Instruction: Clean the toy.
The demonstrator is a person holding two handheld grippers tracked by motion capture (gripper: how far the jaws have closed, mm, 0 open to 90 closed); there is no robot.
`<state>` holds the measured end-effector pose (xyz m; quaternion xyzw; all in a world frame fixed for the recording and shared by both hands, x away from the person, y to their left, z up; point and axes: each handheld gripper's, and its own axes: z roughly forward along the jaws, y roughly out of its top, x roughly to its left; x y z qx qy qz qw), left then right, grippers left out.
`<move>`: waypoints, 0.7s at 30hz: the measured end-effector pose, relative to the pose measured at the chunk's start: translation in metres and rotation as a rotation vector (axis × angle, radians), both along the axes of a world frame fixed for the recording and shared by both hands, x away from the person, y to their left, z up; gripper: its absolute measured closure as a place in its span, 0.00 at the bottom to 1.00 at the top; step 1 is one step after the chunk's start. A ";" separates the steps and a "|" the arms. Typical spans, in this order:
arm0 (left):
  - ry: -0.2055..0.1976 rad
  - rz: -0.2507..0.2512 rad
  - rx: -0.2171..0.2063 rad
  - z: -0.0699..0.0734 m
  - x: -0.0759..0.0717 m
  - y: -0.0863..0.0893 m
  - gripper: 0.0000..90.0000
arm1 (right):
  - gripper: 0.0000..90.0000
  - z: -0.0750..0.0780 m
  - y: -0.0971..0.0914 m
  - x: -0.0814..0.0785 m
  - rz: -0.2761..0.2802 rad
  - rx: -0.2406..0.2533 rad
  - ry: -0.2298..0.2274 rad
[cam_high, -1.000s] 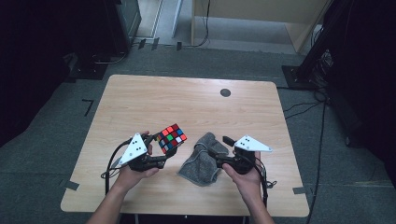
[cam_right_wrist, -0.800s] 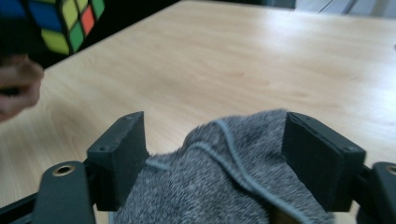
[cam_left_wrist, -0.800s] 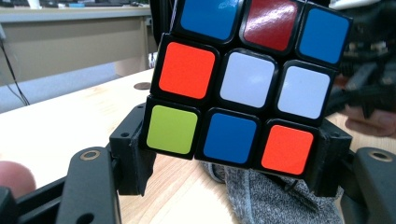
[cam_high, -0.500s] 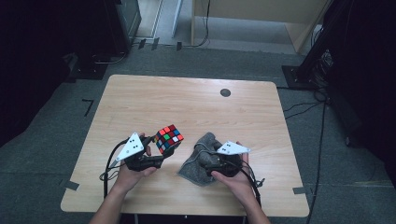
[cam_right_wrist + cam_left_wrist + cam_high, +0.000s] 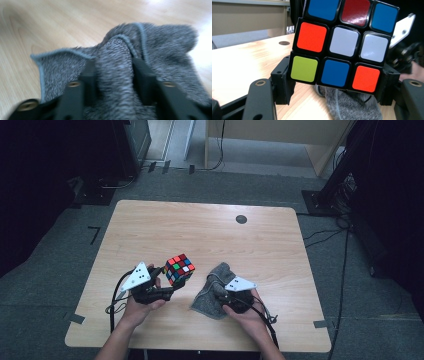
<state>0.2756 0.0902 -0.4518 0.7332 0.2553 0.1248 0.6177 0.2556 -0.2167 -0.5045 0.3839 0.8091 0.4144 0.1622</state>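
Observation:
A scrambled colour cube (image 5: 179,268) (image 5: 342,47) hangs a little above the wooden table (image 5: 210,232), with my left gripper (image 5: 167,285) (image 5: 335,82) shut on its two sides. To its right a grey cloth (image 5: 215,287) (image 5: 117,65) lies crumpled on the table. My right gripper (image 5: 220,292) (image 5: 113,72) is down on it. Its jaws have just been closing, and a bunched fold of the cloth is pinched between them. The cloth's lower part also shows under the cube in the left gripper view.
A small dark round disc (image 5: 241,219) sits near the table's far edge. Dark stands and cables (image 5: 325,200) surround the table on the floor. Pieces of tape (image 5: 320,323) mark the front corners.
My right gripper has come down and leftward onto the grey cloth and closed on a fold of it. The left gripper and cube have hardly moved.

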 end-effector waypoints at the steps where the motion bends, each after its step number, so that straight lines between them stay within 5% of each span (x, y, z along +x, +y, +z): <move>1: 0.003 0.003 0.003 -0.001 0.000 0.000 0.36 | 0.78 0.002 -0.003 -0.001 -0.019 0.015 -0.011; 6: 0.010 0.020 0.016 -0.003 0.000 0.001 0.36 | 0.85 0.013 -0.016 -0.003 -0.164 0.110 -0.048; 9: 0.009 0.023 0.014 -0.003 0.000 0.001 0.36 | 0.77 0.016 -0.019 -0.005 -0.227 0.137 -0.052; 12: 0.007 0.025 0.014 -0.001 0.000 0.001 0.36 | 0.56 0.022 -0.019 -0.007 -0.159 0.143 -0.063; 16: 0.002 0.035 0.019 0.001 0.000 0.005 0.36 | 0.47 0.041 -0.023 -0.007 -0.096 0.163 -0.135; 20: 0.005 0.047 0.011 0.001 0.001 0.008 0.36 | 0.37 0.042 -0.017 0.000 0.022 0.133 -0.084; 21: 0.004 0.047 0.010 0.002 0.001 0.008 0.36 | 0.36 0.037 -0.013 0.003 0.058 0.082 -0.059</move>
